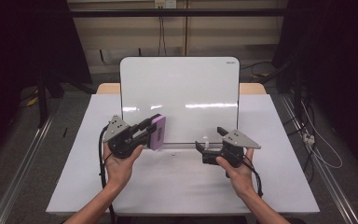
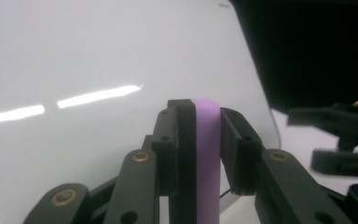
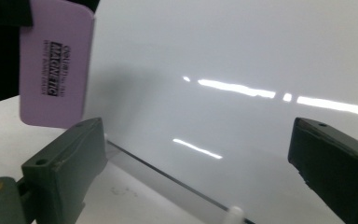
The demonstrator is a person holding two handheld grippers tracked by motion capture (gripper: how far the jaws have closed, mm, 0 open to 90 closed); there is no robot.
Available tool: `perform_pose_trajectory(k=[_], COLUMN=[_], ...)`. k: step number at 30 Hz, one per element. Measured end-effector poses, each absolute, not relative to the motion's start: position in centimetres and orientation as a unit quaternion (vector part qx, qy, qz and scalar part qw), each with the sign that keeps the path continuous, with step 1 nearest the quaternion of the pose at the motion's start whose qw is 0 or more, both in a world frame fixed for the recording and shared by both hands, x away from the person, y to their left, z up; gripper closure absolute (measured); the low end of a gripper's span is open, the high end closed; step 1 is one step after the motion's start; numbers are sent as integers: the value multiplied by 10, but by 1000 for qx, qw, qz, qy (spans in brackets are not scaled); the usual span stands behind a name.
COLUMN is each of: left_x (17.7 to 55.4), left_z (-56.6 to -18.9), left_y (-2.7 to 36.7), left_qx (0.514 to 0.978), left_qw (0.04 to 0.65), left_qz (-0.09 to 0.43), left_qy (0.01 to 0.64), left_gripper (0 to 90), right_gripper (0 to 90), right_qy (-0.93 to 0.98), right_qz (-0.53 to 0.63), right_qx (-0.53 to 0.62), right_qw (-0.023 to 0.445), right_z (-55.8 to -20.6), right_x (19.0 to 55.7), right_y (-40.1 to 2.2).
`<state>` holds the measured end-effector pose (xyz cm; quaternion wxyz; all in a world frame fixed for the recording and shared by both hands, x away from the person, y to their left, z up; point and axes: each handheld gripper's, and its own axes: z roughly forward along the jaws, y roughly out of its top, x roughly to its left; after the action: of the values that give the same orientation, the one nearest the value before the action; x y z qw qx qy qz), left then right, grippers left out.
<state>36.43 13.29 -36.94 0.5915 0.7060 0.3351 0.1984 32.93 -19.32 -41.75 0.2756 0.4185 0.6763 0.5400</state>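
A white board [image 1: 182, 88] stands tilted back on the table. My left gripper [image 1: 154, 130] is shut on a purple magnetic eraser [image 1: 158, 132], held on edge just in front of the board's lower left part. In the left gripper view the eraser [image 2: 208, 154] is clamped between both jaws, facing the board [image 2: 98, 56]. My right gripper [image 1: 209, 137] is open near the board's lower edge, right of centre, with nothing between its jaws. In the right gripper view the eraser [image 3: 56, 65] shows at upper left before the board [image 3: 237, 46].
The white tabletop [image 1: 177, 186] has bare room in front of and beside the board. A small white piece [image 1: 205, 140] sits at the board's bottom edge by the right gripper. Dark stands and cables lie on the floor at both sides.
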Motion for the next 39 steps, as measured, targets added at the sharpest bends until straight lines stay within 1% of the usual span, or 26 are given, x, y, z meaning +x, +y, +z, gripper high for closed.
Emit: perform_pose_trajectory(k=[9, 14, 19, 29, 35, 37, 39], left_x=[363, 361, 363, 370, 380, 381, 384], left_z=[-365, -363, -365, -367, -368, -369, -371], left_y=[145, 149, 151, 147, 147, 145, 143], left_qx=[726, 742, 750, 774, 778, 782, 785], left_qw=[552, 518, 504, 447, 425, 408, 397], left_qz=[233, 262, 262, 300, 312, 330, 336], left_qy=[338, 335, 338, 332, 342, 338, 336], left_gripper=[690, 690, 690, 690, 689, 689, 690], right_gripper=[45, 45, 47, 46, 46, 46, 46], right_qy=[668, 672, 667, 676, 669, 672, 672], right_qz=[528, 505, 492, 463, 468, 466, 468], right_qx=[436, 452, 467, 474, 487, 484, 484], right_qw=[292, 299, 309, 323, 308, 311, 308], right_z=[-417, -425, -429, -439, -442, -443, -443], right_x=[315, 308, 299, 290, 290, 290, 291], right_y=[-223, -239, -254, -274, -277, -276, -275])
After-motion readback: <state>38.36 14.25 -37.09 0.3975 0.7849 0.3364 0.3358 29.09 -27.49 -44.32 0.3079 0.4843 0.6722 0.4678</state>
